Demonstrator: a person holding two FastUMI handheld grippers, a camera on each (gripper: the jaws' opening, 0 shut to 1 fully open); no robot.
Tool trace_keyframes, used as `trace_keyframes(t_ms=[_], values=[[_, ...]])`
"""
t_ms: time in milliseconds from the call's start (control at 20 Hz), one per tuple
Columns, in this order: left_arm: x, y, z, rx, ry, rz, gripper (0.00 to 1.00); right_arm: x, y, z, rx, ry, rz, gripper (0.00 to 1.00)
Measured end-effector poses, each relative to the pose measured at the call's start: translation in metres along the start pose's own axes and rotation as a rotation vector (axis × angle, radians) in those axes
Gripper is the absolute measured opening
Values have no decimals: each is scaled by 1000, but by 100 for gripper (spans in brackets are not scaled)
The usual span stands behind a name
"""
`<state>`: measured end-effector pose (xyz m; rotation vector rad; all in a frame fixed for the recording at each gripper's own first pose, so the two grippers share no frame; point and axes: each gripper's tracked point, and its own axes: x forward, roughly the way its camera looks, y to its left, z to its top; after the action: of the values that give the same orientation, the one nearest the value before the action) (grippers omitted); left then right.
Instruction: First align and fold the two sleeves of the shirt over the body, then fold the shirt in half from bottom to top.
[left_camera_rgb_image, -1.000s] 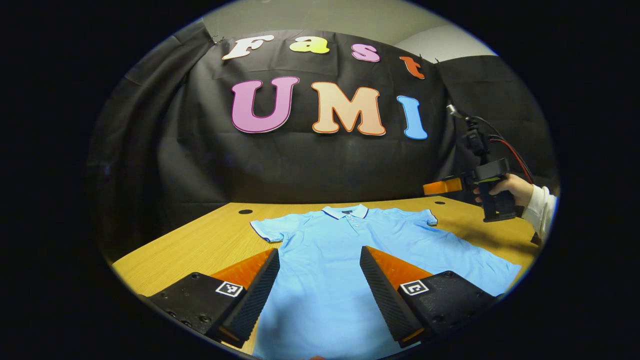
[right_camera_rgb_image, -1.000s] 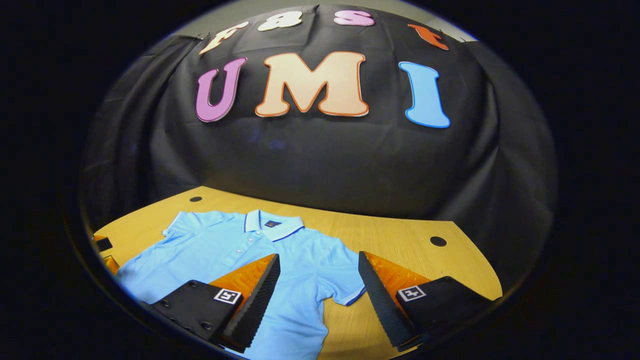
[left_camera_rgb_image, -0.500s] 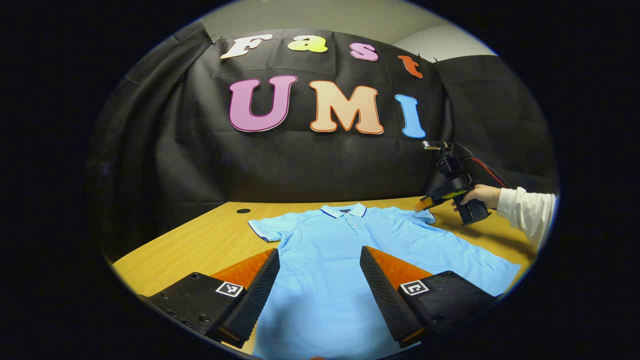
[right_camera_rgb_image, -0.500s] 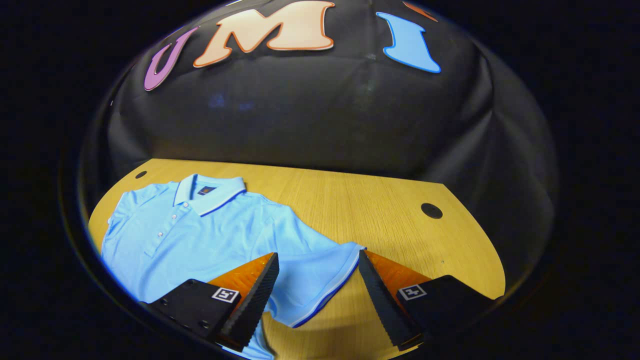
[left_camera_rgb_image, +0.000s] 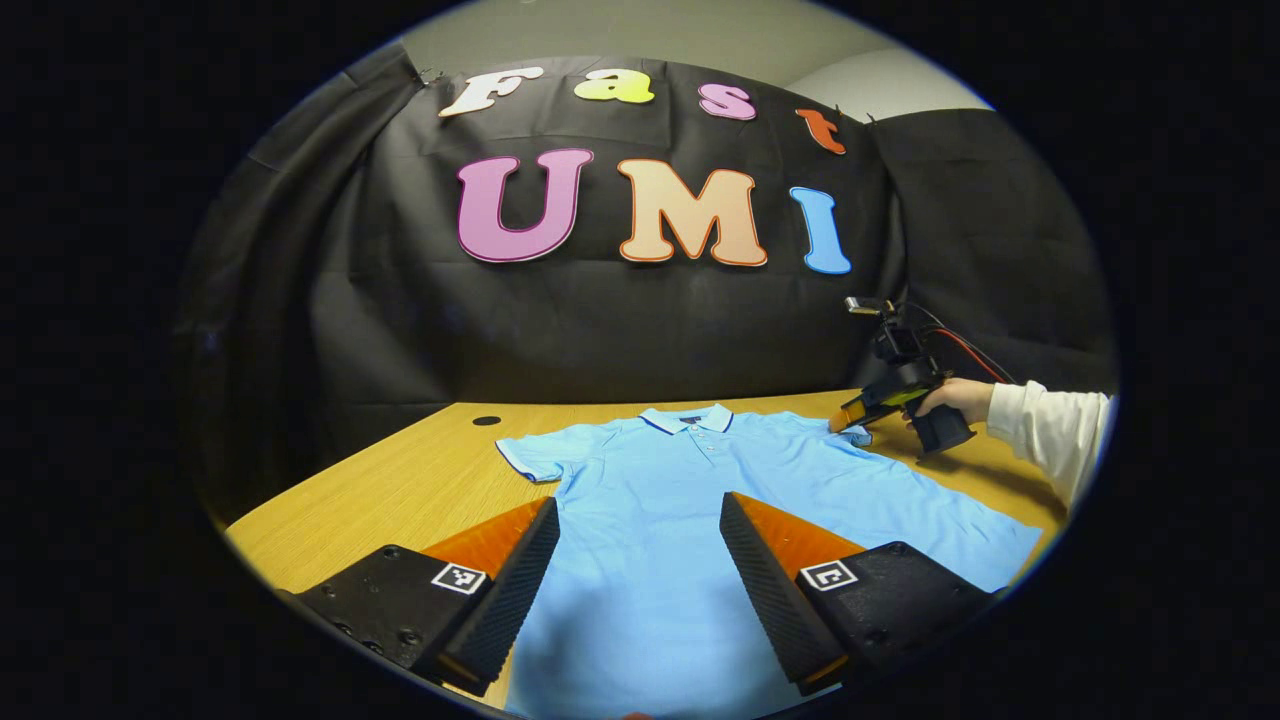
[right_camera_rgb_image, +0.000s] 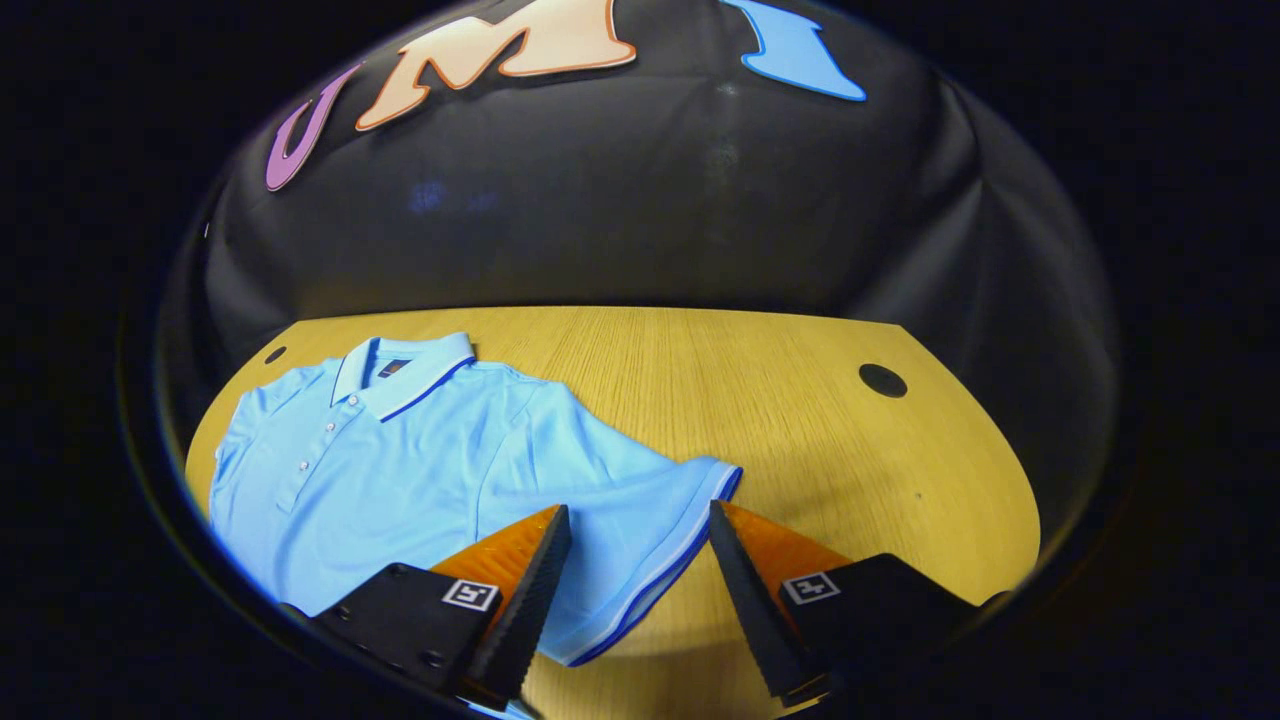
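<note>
Blue shirt: a light blue polo shirt (left_camera_rgb_image: 690, 500) lies flat, front up, on a wooden table (left_camera_rgb_image: 400, 490); its collar (left_camera_rgb_image: 688, 420) points to the far side, toward the black cloth wall.
Sleeves: both short sleeves lie spread out to the sides, neither folded yet.
Right gripper: the right gripper (right_camera_rgb_image: 630, 560), held by a hand (left_camera_rgb_image: 955, 398) in a white sleeve, is low at the shirt's right sleeve (right_camera_rgb_image: 640, 520). Its fingers are apart, with the sleeve's striped cuff lying between them, not pinched.
Left gripper: the left gripper (left_camera_rgb_image: 640, 560) hangs above the near part of the shirt, fingers wide apart, holding nothing.
Progress: the task looks to be at its very start. No fold is made.
Still to do: grip the right sleeve and fold it over the body, do the same with the left sleeve (left_camera_rgb_image: 530, 460), then fold the bottom up to the top.
</note>
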<state>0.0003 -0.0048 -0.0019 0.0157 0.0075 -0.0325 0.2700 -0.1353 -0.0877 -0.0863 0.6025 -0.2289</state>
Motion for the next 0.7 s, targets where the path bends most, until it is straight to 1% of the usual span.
trace_keyframes(t_ms=[50,150,250,300,350,400,450,500,550,700], values=[[0,0,0,0,0,0,98,0,0,1,7,2,2,82],[0,0,0,0,2,0,98,-1,1,0,0,4,15,78],[0,0,-1,1,2,0,98,0,4,0,-3,7,23,66],[0,0,0,1,1,0,98,1,5,0,4,8,26,63],[0,0,0,1,1,0,98,1,5,0,8,9,26,45],[0,0,0,1,1,0,98,1,4,0,14,11,22,38],[0,0,0,1,1,0,98,1,5,1,15,10,21,22],[0,0,0,0,2,0,98,1,4,0,20,14,19,21],[0,0,0,0,2,0,98,-2,5,1,26,17,17,8],[1,0,0,1,1,0,98,-4,5,6,9,3,-2,8]])
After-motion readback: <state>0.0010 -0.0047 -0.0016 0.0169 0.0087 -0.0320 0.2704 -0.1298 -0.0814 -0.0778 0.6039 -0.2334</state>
